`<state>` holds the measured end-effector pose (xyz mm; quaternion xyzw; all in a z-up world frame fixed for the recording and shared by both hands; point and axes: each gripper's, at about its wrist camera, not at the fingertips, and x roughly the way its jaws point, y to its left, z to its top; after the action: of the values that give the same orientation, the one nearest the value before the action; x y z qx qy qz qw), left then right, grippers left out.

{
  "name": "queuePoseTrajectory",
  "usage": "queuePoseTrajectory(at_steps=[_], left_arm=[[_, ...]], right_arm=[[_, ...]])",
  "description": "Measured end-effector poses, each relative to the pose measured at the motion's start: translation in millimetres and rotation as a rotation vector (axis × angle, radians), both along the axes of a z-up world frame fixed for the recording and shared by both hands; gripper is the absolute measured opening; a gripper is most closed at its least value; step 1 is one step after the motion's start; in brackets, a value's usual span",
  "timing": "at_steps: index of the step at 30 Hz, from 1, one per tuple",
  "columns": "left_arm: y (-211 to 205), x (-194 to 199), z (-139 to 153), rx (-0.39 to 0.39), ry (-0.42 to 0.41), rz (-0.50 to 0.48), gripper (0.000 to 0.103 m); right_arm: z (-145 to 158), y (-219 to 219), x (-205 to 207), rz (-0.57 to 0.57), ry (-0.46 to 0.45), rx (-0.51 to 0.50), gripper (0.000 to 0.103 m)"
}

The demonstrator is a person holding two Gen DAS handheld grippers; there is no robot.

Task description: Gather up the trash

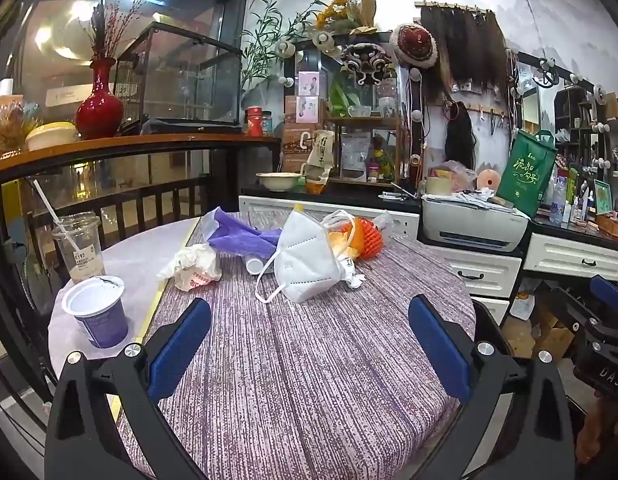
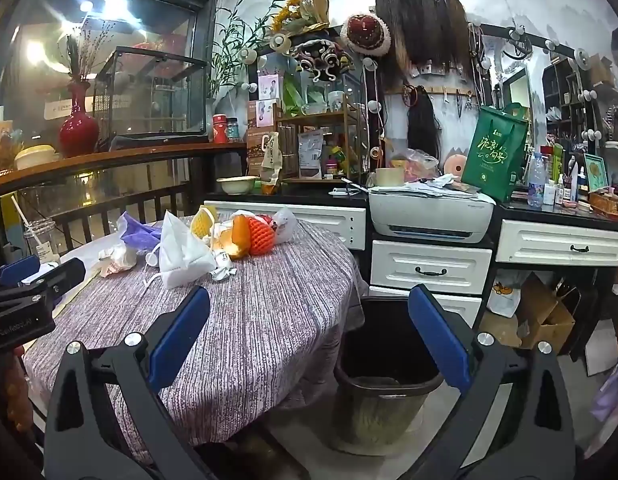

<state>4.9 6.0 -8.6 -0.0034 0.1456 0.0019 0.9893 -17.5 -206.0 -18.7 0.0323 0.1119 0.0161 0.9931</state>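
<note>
left tool (image 1: 309, 344) open over table, face mask (image 1: 309, 258) ahead, right tool (image 2: 309, 336) open

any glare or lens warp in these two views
Left wrist: ceiling lights flare on the glass partition, and the counter bows from fisheye. Right wrist: streaked flare top left, black corners, table and bin sharp.

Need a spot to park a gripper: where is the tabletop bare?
Bare: the near striped tablecloth, between the white mask and the table's front edge. Crowded: the far half, with purple bag, crumpled wrapper, orange netting. Left edge holds the yogurt cup and the straw cup.
</note>
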Motion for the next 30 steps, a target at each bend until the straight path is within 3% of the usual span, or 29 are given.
queuePoseTrajectory(at_steps=[30], left_arm=[[-2.0,2.7,-5.1,-0.001,0.021,-0.009,0.098]], right_arm=[[-1.8,-1.8,1.8,0.000,0.012,0.020,0.098]])
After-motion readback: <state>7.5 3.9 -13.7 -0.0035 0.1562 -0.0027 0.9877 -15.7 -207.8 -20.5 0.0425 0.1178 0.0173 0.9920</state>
